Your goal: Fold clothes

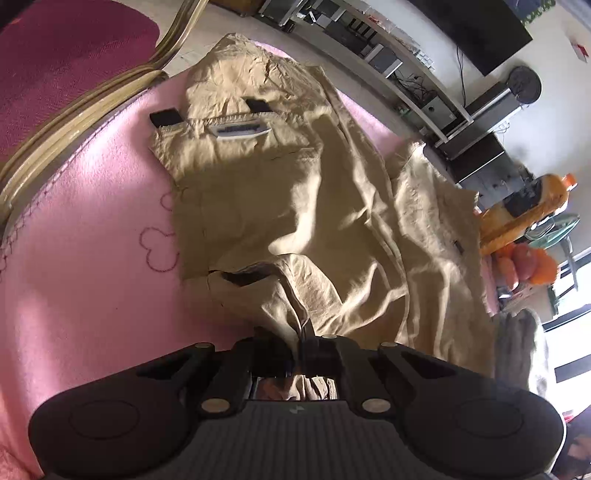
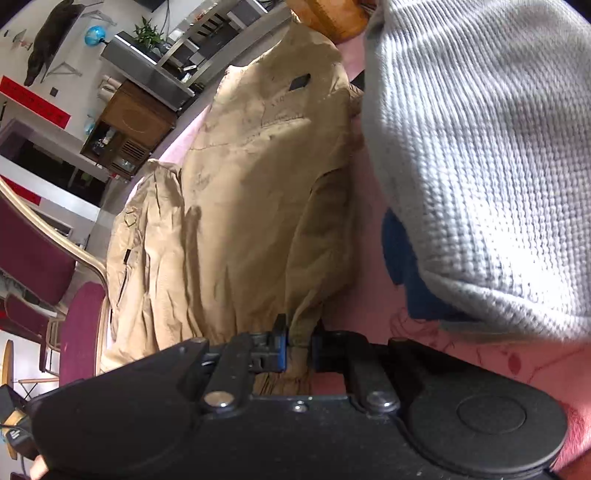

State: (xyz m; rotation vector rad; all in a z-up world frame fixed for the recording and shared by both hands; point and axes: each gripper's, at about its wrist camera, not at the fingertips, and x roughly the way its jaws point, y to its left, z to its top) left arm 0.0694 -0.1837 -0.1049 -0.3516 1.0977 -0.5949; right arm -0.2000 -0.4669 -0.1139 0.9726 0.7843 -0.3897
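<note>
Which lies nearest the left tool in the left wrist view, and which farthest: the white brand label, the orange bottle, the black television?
1. White brand label, on the tan jacket, straight ahead of the left tool.
2. Orange bottle, off to the right.
3. Black television, top right, against the wall.

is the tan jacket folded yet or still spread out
Mostly spread: the tan jacket lies wide and wrinkled on the pink blanket, only edges pinched by the left gripper and right gripper.

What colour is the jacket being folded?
Tan, a sandy beige jacket; the left wrist view shows it best.
</note>
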